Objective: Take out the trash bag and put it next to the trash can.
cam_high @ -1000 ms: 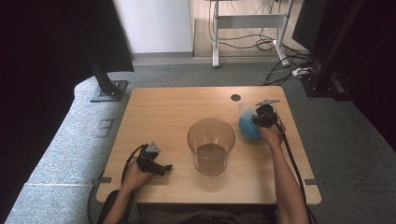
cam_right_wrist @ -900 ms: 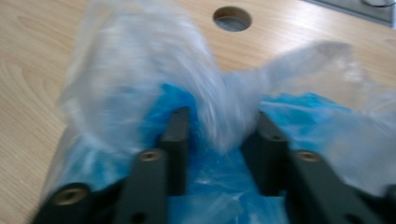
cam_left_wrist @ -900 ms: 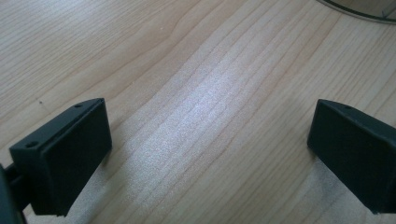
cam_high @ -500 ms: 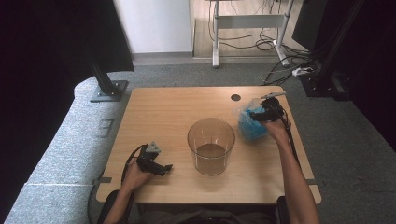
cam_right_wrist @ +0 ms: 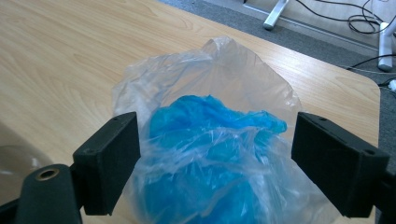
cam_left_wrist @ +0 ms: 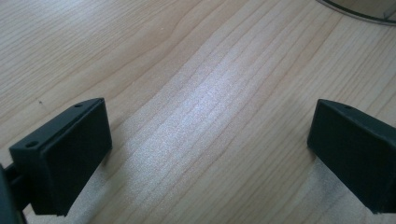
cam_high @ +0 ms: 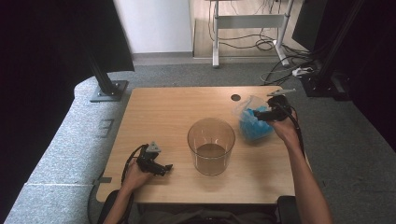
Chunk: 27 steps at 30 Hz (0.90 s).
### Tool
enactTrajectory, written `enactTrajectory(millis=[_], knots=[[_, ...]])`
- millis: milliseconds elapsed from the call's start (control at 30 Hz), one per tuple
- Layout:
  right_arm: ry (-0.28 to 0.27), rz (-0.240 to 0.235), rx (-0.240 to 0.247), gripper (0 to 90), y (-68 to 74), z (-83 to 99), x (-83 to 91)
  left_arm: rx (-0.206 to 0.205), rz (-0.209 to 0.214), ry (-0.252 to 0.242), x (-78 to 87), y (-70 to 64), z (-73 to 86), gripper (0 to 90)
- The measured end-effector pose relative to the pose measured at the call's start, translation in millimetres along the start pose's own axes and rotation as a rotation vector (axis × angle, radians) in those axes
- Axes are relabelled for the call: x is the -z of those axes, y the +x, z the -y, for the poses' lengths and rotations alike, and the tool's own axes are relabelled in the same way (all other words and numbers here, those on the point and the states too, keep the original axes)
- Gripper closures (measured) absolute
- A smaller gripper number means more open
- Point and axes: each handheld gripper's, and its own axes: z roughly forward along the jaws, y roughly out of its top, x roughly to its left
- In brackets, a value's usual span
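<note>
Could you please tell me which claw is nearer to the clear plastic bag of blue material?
The right claw: its open jaws straddle the clear plastic bag of blue material. The left claw rests at the table's near-left, beyond the clear round container.

A lab: black camera stands point(cam_high: 105, 79), floor cables point(cam_high: 261, 44), grey carpet point(cam_high: 60, 154).

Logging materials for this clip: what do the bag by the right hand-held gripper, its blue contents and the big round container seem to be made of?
The bag looks like thin clear plastic film, crinkled and glossy. The blue contents seem to be soft, crumpled plastic sheet or film; exactly what is unclear. The container looks like rigid see-through plastic, faintly brownish, smooth-walled. The table appears wood-grain laminate, matte.
</note>
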Motion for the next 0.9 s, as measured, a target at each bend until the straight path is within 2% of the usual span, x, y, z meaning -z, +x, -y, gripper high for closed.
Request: enactTrajectory(millis=[167, 400, 500, 900], knots=[[0.004, -0.024, 0.006, 13.7, -0.1, 3.6, 14.6, 0.002, 0.0, -0.002, -0.1, -0.2, 0.0, 0.0], [-0.017, -0.052, 0.005, 12.3, 1.2, 12.6, 32.7, 0.001, -0.001, 0.0, 0.0, 0.0, -0.1, 0.0], [-0.014, -0.041, 0.01, 3.9, 3.2, 17.8, 38.4, 0.001, -0.001, 0.0, 0.0, 0.0, -0.2, 0.0], [-0.018, -0.046, 0.024, 1.4, 6.2, 46.2, 55.8, 0.004, -0.001, -0.001, -0.1, -0.1, -0.3, 0.0]])
